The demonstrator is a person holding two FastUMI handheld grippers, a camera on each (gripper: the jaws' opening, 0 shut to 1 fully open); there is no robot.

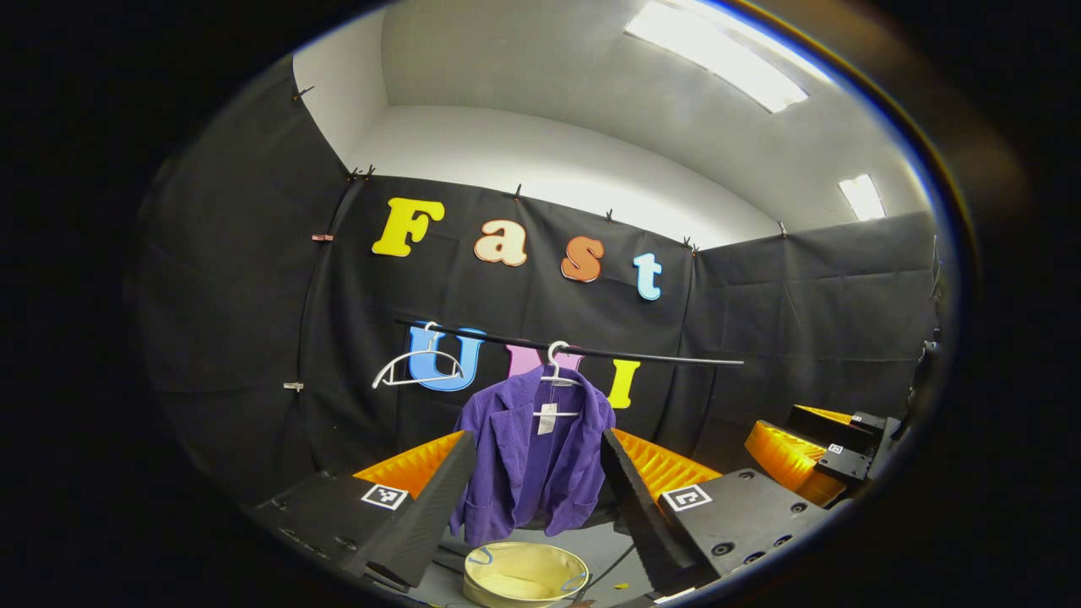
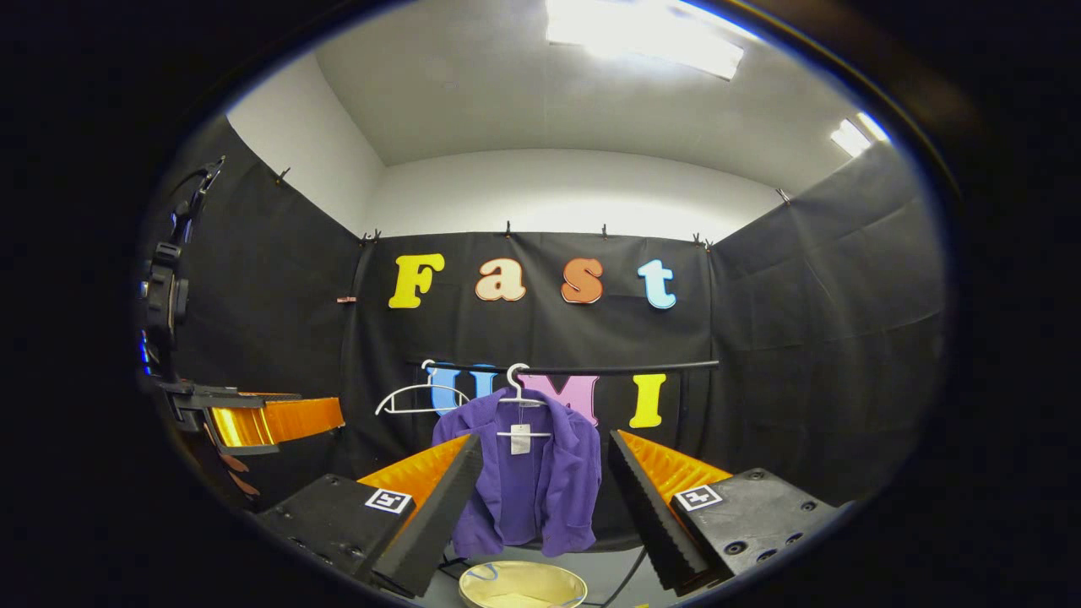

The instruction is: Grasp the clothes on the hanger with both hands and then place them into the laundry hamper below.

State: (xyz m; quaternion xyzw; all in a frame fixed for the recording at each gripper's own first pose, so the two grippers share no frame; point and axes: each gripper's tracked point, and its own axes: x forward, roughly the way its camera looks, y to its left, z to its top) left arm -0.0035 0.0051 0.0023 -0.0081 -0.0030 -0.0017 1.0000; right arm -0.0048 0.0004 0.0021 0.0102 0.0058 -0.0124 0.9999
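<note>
Purple jacket hangs on a white hanger from a dark rail at the far wall, straight ahead of both grippers, its long axis running top to bottom. Second hanger to the left on the same rail, bare. Round pale hamper sits on the floor directly under the jacket hem, nearer than the wall.

Left gripper: jaws spread wide, nothing between them, jacket framed in the gap but well apart. Right gripper: same, jaws wide, holding nothing, jacket centred beyond the fingers. In the left gripper view the right gripper shows off to the right edge; in the right gripper view the left one shows at the left edge.

Judgement: neither clearly nearer; reach not yet begun. Coming move needs both to go forward and slightly up toward the shoulders, one each side of the hanger hook
</note>
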